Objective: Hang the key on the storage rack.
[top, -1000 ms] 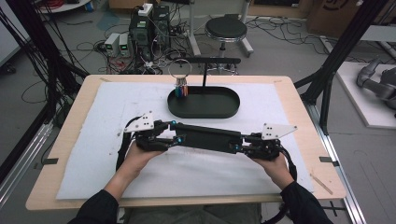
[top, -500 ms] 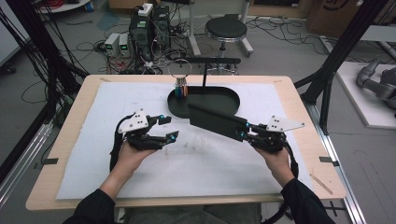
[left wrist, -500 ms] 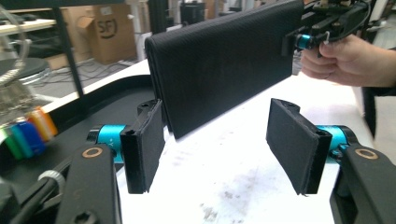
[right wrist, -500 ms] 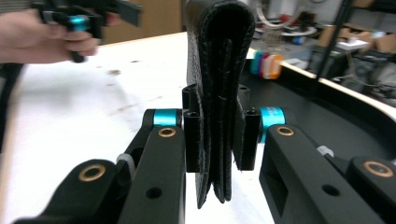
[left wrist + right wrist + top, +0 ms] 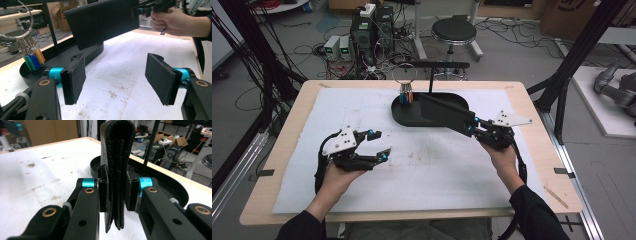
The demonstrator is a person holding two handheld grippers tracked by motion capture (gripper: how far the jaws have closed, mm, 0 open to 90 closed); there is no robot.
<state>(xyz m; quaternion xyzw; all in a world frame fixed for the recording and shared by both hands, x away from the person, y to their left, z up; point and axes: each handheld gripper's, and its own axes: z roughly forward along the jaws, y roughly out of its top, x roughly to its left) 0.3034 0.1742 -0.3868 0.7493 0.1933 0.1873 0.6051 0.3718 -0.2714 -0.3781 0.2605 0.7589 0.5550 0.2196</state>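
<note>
Nearest the person, the left tongs [image 5: 379, 145] were held low over the white mat [image 5: 427, 170] on the table [image 5: 532, 150], toward its left side. Their jaws had just been opening and stood wide apart, with nothing between them; in the left gripper view the two padded fingers [image 5: 75, 77] were seen well apart over the stained mat. Across the mat, the right tongs [image 5: 472, 127] were held above the table's right half and were clenched on one end of a black leather wallet [image 5: 444, 112], a long folded piece. In the right gripper view the wallet [image 5: 116, 167] was pinched edge-on between the pads, its folded layers standing upright. From that grip the wallet was carried clear of the mat, slanting away toward the middle of the table, its free end over the black oval tray [image 5: 407, 117]. Farther back, at the tray's left end, a key ring [image 5: 406, 75] with coloured tags [image 5: 406, 96] was hung from a black stand [image 5: 432, 67] rising out of the tray. Beyond the table, a round stool [image 5: 453, 31] and computer equipment [image 5: 369, 30] were seen on the floor.
</note>
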